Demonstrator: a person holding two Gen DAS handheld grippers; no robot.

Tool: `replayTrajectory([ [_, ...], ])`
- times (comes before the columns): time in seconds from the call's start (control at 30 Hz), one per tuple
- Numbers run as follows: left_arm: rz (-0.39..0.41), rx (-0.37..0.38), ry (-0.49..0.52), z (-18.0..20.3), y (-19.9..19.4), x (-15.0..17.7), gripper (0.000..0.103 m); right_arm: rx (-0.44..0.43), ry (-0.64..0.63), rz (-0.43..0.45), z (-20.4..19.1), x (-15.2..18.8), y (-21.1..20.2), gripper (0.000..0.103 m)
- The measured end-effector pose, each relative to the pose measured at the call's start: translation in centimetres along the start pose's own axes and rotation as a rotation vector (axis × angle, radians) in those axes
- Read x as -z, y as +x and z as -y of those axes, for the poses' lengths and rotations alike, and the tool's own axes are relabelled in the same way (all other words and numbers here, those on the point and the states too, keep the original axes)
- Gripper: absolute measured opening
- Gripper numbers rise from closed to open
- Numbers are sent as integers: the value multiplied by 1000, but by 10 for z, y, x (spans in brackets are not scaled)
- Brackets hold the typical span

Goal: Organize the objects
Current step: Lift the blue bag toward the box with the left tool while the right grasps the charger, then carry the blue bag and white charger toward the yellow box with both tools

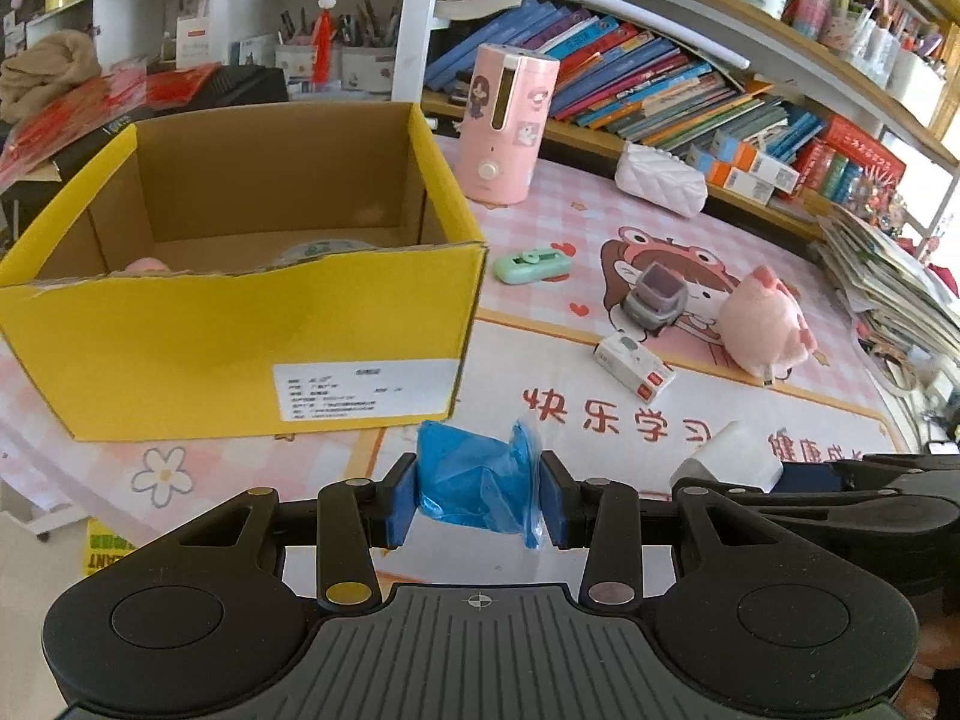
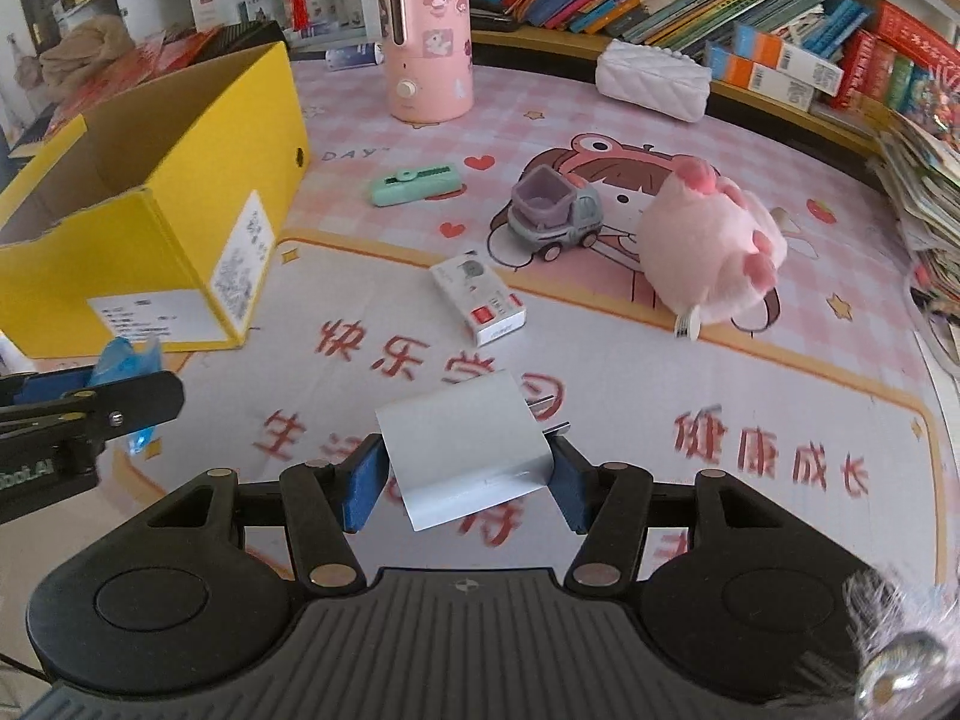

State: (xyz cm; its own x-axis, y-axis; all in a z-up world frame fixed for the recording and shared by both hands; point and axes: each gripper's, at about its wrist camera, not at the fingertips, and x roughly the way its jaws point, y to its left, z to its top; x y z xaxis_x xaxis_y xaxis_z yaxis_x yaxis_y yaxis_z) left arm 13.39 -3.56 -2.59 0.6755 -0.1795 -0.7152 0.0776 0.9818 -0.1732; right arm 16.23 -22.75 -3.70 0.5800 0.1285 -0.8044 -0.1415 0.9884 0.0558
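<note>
pink cartoon desk mat [image 2: 600, 360], crowded bookshelves [image 1: 660, 78]

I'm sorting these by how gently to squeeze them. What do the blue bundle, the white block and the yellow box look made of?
Blue bundle: thin glossy plastic film, judging by its crinkles and translucent edges. White block: probably hard matte plastic, with flat faces and metal prongs, likely a charger. Yellow box: corrugated cardboard, yellow-coated outside, raw brown inside, with a torn front edge.
</note>
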Motion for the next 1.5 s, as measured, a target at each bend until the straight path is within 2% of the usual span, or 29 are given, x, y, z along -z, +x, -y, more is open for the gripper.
replayTrajectory([
  [0.17, 3, 8, -4, -19, -18, 13, 39, 1, 31, 12, -25, 10, -19, 55],
  [0.3, 11, -8, -22, -40, -34, 20, 39, -30, 31, 11, -52, 19, -31, 55],
  [0.8, 44, -67, -44, -105, -92, 47, 39, -89, -34, 43, -140, 53, -56, 55],
  [1.5, 102, -99, -18, -145, -136, 68, 39, -127, -51, 64, -201, 79, -71, 55],
])
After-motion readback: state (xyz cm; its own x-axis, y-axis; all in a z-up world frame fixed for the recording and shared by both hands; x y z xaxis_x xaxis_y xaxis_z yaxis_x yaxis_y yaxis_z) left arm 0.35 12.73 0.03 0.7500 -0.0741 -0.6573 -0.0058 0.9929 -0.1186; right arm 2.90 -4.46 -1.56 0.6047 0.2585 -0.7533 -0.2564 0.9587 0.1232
